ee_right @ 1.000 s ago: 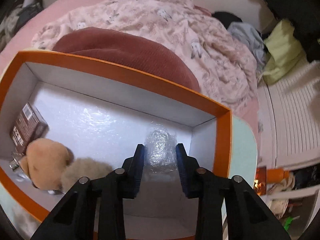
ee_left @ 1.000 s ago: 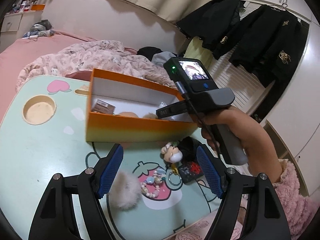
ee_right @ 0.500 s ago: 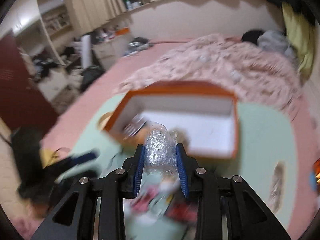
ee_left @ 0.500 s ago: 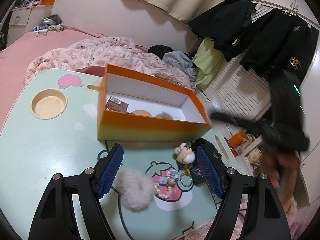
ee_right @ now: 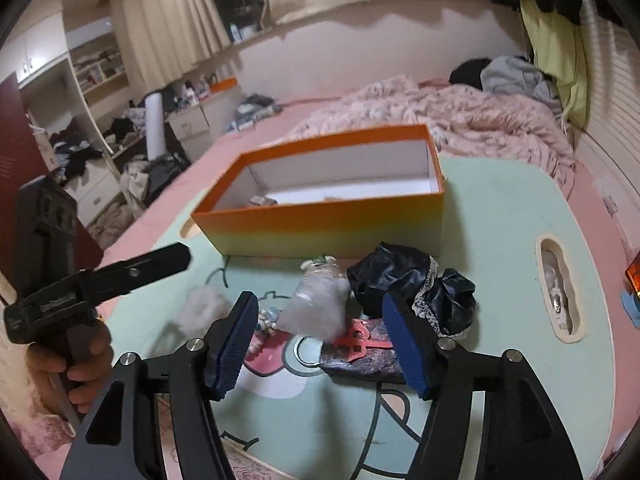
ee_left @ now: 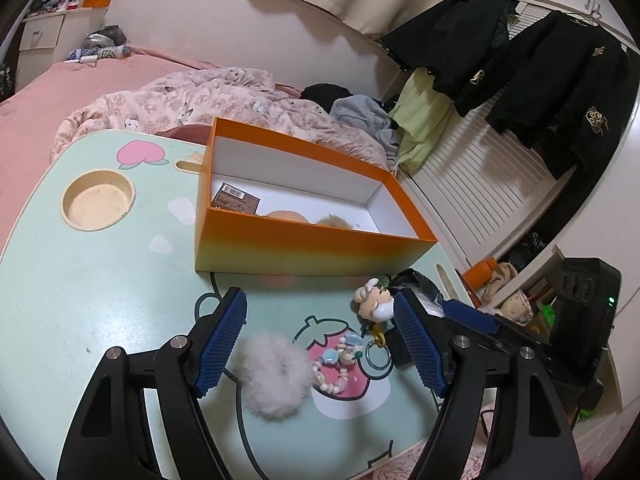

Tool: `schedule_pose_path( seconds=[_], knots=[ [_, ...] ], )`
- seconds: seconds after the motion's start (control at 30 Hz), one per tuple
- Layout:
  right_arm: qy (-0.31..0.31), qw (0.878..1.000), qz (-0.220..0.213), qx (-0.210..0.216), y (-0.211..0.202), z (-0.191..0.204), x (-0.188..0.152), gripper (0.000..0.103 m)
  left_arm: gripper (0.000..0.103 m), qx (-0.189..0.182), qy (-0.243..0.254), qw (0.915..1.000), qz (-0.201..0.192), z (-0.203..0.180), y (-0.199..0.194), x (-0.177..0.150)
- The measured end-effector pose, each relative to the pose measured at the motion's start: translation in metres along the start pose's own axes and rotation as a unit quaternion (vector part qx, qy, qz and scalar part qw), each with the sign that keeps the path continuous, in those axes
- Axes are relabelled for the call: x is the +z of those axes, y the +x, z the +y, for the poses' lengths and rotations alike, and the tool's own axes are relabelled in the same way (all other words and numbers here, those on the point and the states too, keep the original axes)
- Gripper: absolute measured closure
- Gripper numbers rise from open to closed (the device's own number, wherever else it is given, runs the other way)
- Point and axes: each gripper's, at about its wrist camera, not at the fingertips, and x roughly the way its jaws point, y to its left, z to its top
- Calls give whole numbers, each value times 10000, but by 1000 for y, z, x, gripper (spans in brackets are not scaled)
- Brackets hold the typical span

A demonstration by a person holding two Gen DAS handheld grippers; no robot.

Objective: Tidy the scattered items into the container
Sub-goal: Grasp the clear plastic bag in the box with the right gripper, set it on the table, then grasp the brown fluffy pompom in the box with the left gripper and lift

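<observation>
Plastic wrap bundle [ee_right: 316, 304] sits loose between the right tool's [ee_right: 320, 346] spreading pads, none touching it, over worktop [ee_right: 500, 240] clutter and well short of the orange box [ee_right: 332, 216]. Risk: it lands back among the black pouch [ee_right: 412, 284] and beads, not in the box. Left tool [ee_left: 320, 344] hangs spread, empty, above the fluffy pompom [ee_left: 276, 376] and bead bracelet [ee_left: 336, 360].

An orange box [ee_left: 304, 240] with a white inside sits on a mint-green table [ee_left: 100, 280] printed with pink fruit.
</observation>
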Motion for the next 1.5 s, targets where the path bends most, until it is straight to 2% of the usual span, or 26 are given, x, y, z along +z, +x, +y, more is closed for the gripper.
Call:
schedule_pose_path(
  seconds=[0.03,0.13,0.33,0.43,0.5,0.57,0.6,0.67,0.7,0.8,0.97,1.03,1.1,1.17,1.27,1.3,1.37,1.5],
  knots=[
    [-18,9999,-98,-38,-4,2,-1,38,27,0,-1,10000,-3,0,0,0],
    [-30,9993,-321,-193,-11,5,-7,25,27,23,-14,10000,-3,1,0,1],
    [318,9986,-249,-332,-9,-8,-14,25,27,125,86,9999,15,-4,-3,11],
    [366,9990,-180,-192,-8,-11,-15,25,27,236,358,9990,123,-20,-4,31],
    [316,9992,-142,-205,-6,-8,-16,31,27,292,636,9972,265,-35,0,48],
    [291,9993,-104,-227,-4,-8,-16,51,27,236,790,9951,541,-49,12,68],
    [294,9993,-74,-237,-4,-8,-17,55,27,260,809,9931,809,-55,26,81],
    [332,9992,-27,-221,-2,-10,-18,57,27,395,847,9858,1394,-62,56,96],
    [354,9992,-6,-204,-1,-11,-19,57,31,498,835,9783,1830,-62,79,103],
    [422,9989,39,-174,0,-14,-20,57,40,652,692,9623,2547,-58,126,114],
    [417,9990,30,-151,-1,-13,-19,57,42,1000,713,9476,2949,-56,166,112],
    [414,9990,42,-148,0,-12,-19,57,52,1092,844,9416,3070,-60,177,109],
    [429,9990,60,-134,0,-12,-19,57,63,1167,963,9311,3319,-62,189,102],
    [451,9989,63,-131,0,-13,-19,57,64,1259,1015,9229,3495,-60,199,97],
    [479,9988,46,-131,-1,-14,-19,56,64,1233,1086,9232,3475,-62,202,99],
    [483,9987,48,-130,0,-13,-19,56,70,1200,1074,9250,3441,-62,202,100],
    [485,9987,49,-128,0,-13,-19,56,71,1099,1030,9287,3387,-61,201,101],
    [491,9987,49,-124,0,-13,-20,56,71,957,1003,9425,3042,-61,183,109]
  ],
)
